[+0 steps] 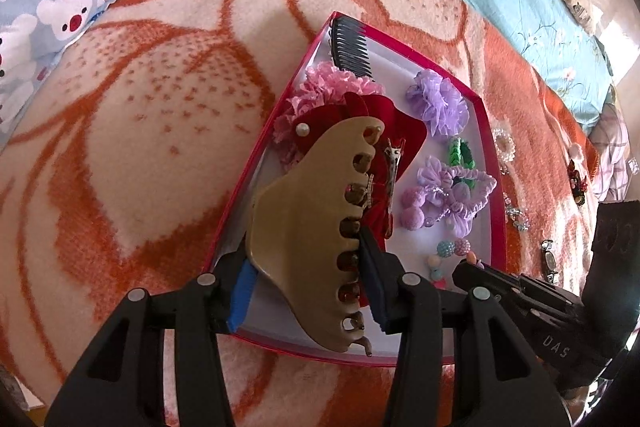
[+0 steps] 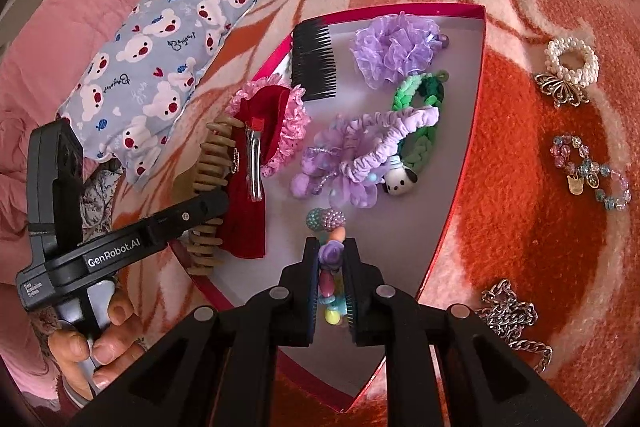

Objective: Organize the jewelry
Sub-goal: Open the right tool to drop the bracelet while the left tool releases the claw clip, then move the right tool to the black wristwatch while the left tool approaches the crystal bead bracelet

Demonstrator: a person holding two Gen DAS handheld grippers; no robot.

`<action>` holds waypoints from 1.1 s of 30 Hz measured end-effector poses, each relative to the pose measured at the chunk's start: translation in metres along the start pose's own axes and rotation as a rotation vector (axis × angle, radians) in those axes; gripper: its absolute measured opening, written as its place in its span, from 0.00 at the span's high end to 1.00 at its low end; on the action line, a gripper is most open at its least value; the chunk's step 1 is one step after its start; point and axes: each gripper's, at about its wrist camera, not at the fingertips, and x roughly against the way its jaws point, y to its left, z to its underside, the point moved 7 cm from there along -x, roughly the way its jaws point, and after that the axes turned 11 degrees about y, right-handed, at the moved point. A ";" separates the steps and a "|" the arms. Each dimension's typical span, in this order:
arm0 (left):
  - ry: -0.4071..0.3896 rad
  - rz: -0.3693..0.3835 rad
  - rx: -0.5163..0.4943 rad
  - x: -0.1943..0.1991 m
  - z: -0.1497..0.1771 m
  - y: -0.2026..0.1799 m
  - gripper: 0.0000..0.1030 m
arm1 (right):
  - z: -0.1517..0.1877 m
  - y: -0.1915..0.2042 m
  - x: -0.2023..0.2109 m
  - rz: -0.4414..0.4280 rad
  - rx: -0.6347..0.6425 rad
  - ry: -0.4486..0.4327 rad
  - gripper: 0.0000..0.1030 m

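A pillow printed with white bears is lying at the left on the bed's orange-and-cream blanket. Beside it, the left gripper is holding a tan claw clip, its fingers clamped on the clip over the left edge of the red-rimmed box. Inside the box a red velvet bow, a black comb, a purple ruffled scrunchie and a green braided tie are lying. At the box's near edge the right gripper is sitting with its fingers close around a pastel bead bracelet. Further right, on the blanket, a pearl scrunchie, a beaded bracelet and a silver chain are lying outside the box.
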 end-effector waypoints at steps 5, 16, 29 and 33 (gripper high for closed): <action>0.006 -0.003 -0.002 -0.001 -0.001 0.000 0.54 | 0.000 0.002 -0.002 0.010 0.016 0.004 0.86; 0.005 -0.009 -0.022 0.006 0.002 -0.003 0.46 | -0.002 0.006 0.003 0.031 0.034 -0.009 0.69; -0.035 -0.015 -0.030 0.030 0.003 -0.007 0.35 | 0.007 -0.002 0.060 0.030 0.024 -0.108 0.66; -0.050 -0.008 -0.051 0.039 0.004 -0.020 0.35 | 0.019 -0.026 0.086 0.059 -0.016 -0.144 0.66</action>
